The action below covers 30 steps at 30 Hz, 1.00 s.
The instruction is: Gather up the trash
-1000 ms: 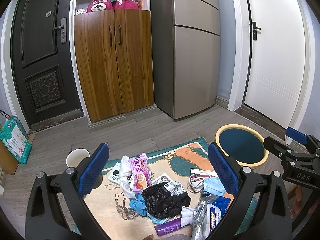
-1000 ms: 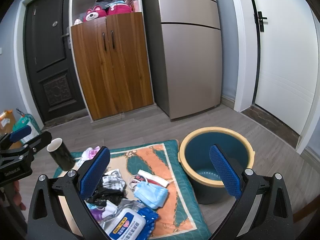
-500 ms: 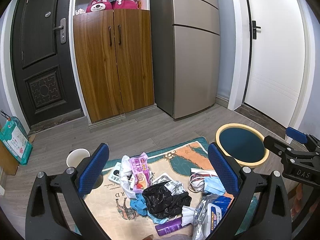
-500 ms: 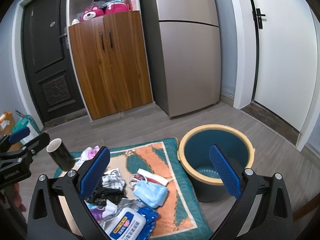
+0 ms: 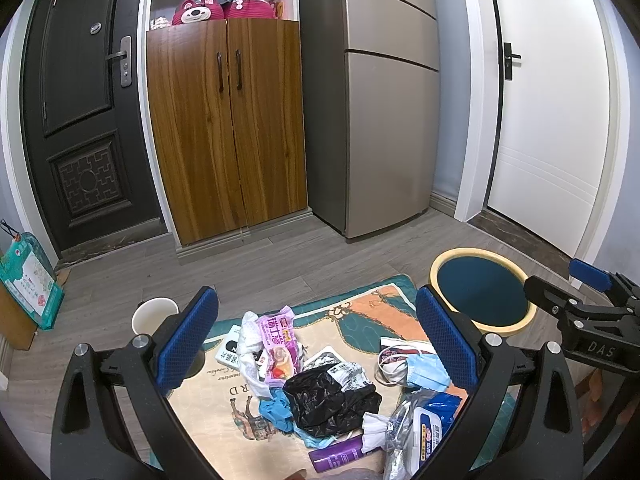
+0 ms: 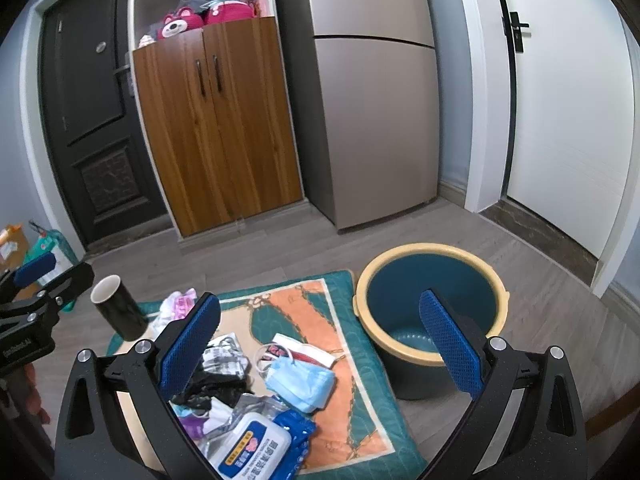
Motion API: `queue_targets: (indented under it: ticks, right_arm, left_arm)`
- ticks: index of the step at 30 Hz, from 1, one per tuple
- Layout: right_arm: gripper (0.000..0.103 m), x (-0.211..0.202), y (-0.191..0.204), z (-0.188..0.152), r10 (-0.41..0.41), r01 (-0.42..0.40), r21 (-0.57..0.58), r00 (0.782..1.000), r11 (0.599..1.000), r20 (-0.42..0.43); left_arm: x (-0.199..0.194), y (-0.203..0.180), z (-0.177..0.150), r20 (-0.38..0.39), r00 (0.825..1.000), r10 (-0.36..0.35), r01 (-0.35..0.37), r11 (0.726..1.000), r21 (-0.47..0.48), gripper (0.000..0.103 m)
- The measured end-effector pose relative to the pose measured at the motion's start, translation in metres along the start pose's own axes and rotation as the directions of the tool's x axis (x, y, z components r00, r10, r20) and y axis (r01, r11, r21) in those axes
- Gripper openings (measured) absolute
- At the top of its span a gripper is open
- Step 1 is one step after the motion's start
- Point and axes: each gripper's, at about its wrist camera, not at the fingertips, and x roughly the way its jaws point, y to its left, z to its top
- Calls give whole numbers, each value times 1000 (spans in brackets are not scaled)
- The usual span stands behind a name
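Nothing on the floor has shifted since a second ago; only my right view has crept slightly. Round blue bucket (image 6: 430, 312) with its smooth yellow rim stands just beside the patterned mat (image 6: 360, 392). On it lies crinkled trash: black plastic bag (image 5: 328, 400), glossy wipes pack (image 6: 252, 448), soft pleated mask (image 6: 300, 384). I hold left gripper (image 5: 316, 348) and right gripper (image 6: 320, 352) spread wide, empty.

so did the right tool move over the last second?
Yes, slightly. In its own view the blue bucket and the fridge have slid left and down a little, so the right tool has swung slightly right and up.
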Motion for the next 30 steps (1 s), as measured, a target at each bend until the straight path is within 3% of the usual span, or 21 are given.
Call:
queue_targets:
  ticks: [30]
  right_arm:
    - [99, 2, -1, 1, -2, 3, 4, 1000, 1000, -22]
  left_arm:
    - [1, 1, 1, -2, 1000, 7, -7, 1000, -3, 97]
